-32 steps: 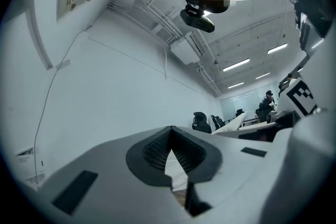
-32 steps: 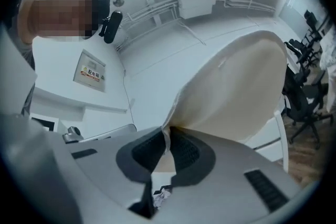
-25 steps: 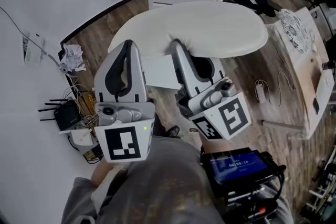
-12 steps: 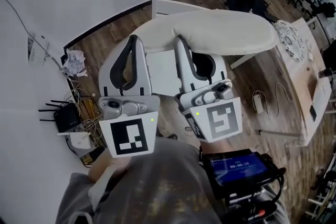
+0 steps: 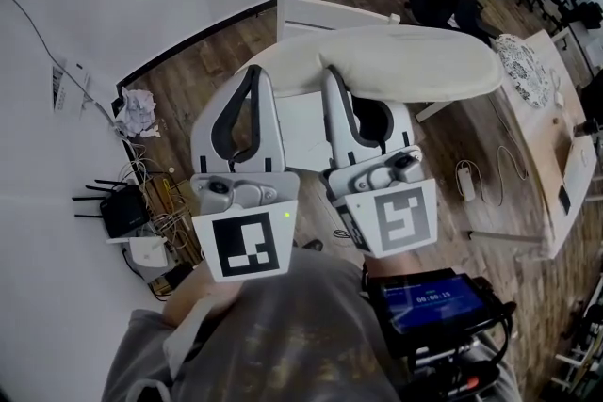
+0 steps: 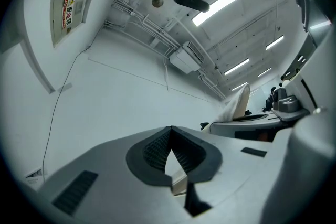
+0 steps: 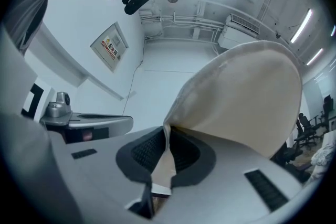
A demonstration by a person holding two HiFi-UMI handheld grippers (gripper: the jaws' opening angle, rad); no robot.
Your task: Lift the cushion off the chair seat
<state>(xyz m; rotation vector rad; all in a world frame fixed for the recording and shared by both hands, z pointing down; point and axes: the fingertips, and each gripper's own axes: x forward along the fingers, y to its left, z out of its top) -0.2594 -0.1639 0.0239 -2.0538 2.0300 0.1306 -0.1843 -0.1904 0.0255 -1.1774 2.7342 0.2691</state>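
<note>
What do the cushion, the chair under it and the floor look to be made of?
The cushion: cream cloth, matte, probably over soft filling; its edge creases where the right gripper pinches it. The chair: white, smooth, likely painted wood or plastic; unclear which. The floor: brown wood-look planks, grain and seams visible; wood or laminate.

Cushion above chair; left gripper at its near-left edge, right gripper just right; router far left
</note>
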